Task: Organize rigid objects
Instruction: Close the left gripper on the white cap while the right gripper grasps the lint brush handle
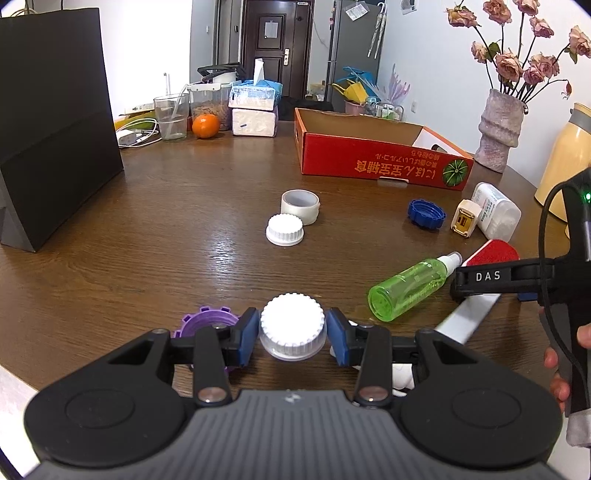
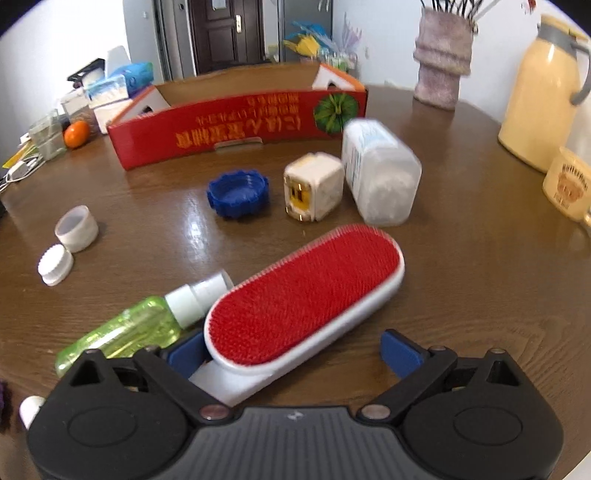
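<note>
My left claw [image 1: 292,334] is clamped on one white cap [image 1: 292,325], bottom centre, just above the surface [image 1: 184,236]. My right claw [image 2: 291,352] is spread wide around one red lint brush [image 2: 306,295]. Mid-frame: a second white cap [image 1: 284,229], one blue cap [image 1: 426,213], one red box [image 1: 373,162].

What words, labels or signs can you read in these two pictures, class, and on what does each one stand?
"DAS": white letters on the right tool's black finger, in the left wrist view.
Yellow East Asian lettering beside a green squash picture on the red cardboard box: upside down, too small to quote.
Brown print above a bear picture on the cream mug: blurred, unreadable.
Label on the white plastic bottle: too small and blurred.
Paper on the dark door: no legible text.
</note>
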`<state>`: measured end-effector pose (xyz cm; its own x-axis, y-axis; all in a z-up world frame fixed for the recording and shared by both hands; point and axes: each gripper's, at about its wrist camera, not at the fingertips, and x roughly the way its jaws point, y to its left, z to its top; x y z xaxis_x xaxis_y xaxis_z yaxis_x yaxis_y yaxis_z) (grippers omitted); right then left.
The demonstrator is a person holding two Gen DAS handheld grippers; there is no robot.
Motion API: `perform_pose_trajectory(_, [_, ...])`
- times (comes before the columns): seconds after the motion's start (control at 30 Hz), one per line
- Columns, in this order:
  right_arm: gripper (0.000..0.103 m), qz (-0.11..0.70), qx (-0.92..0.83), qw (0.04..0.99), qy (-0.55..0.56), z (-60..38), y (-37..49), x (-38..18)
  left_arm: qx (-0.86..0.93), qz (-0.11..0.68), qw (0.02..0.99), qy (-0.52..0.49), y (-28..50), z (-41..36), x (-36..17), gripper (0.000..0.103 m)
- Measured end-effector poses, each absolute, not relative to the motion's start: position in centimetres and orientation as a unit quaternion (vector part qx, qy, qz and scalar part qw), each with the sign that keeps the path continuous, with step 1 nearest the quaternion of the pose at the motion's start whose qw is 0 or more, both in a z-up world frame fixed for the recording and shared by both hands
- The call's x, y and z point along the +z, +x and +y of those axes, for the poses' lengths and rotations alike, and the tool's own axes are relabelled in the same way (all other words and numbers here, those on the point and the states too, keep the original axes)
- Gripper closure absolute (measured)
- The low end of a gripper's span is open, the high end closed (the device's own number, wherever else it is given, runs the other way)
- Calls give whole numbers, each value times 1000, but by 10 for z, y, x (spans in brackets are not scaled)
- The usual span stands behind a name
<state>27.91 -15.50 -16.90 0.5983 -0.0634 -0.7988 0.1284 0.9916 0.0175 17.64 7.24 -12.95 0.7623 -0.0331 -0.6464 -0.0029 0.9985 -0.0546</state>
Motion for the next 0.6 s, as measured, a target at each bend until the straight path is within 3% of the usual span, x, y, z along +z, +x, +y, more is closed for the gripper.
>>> perform_pose_trajectory(0.1, [5,439,-57,896,32,-156,278,-170,-9,346,938,-26,177,71,-130,61])
perform_pose_trajectory(0.37, [32,427,-40,903,23,-172,270,-164,-11,344,938,-23,179,65,-128,61])
perform_pose_trajectory(0.6, [42,416,-1,909,3,-188,259,-164,-12,346,938,-20,178,56,-127,61])
